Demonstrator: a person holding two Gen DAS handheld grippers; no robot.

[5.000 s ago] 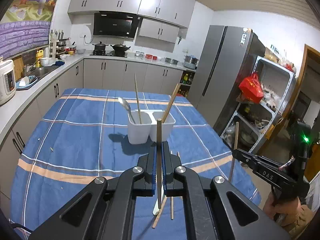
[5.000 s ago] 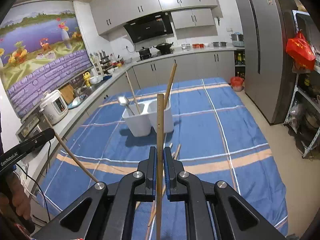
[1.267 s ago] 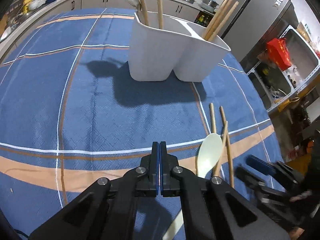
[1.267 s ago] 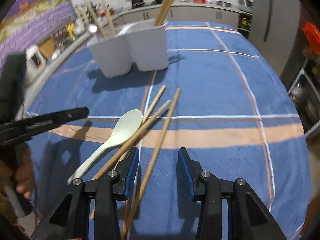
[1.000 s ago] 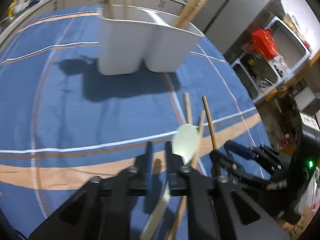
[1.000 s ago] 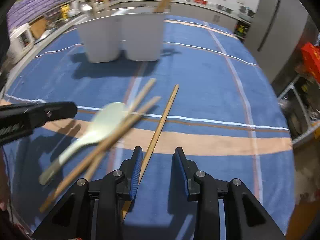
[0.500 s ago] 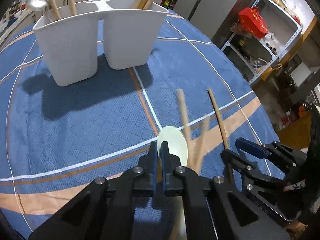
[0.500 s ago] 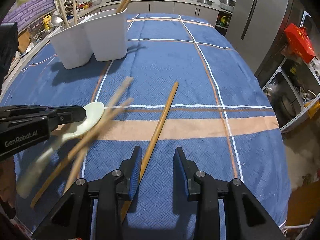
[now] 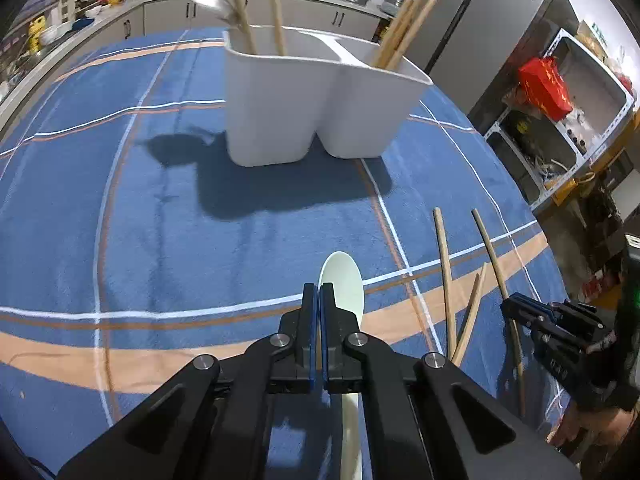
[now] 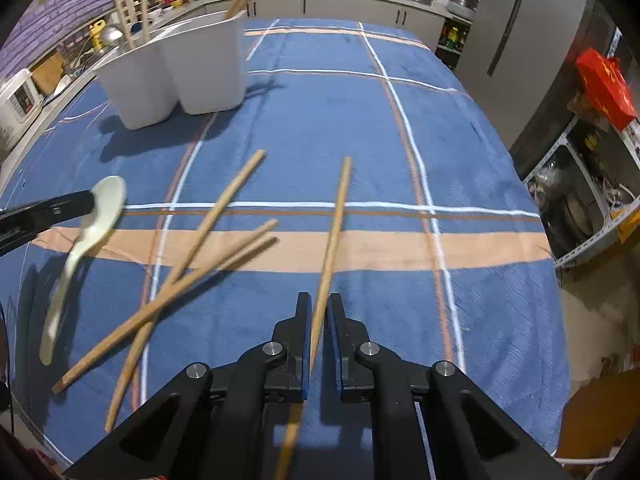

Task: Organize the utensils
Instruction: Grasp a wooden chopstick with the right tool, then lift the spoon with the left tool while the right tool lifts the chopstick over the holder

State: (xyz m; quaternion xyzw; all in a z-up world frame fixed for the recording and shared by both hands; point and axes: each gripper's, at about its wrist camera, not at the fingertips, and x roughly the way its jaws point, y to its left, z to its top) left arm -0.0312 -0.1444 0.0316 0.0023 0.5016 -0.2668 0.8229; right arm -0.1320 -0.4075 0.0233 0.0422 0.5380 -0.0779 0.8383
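Both grippers have just closed their jaws. The left gripper [image 9: 320,300] now pinches the spoon [image 9: 342,280] by the edge of its bowl, lifted a little with the handle trailing back beneath it. The right gripper [image 10: 319,316] has narrowed onto a chopstick [image 10: 334,236] running straight ahead between its jaws; the stick seems touched on the left pad only, so I judge the grip slight. Three loose chopsticks [image 10: 200,256] lie crossed to its left, and the holder [image 10: 176,68] stands far ahead, also to its left.

The thin-edge pinch could let the spoon swivel or drop on the way to the holder. Gripped near its tail, the chopstick may sag, slide out, or knock the holder's rim when lowered in.
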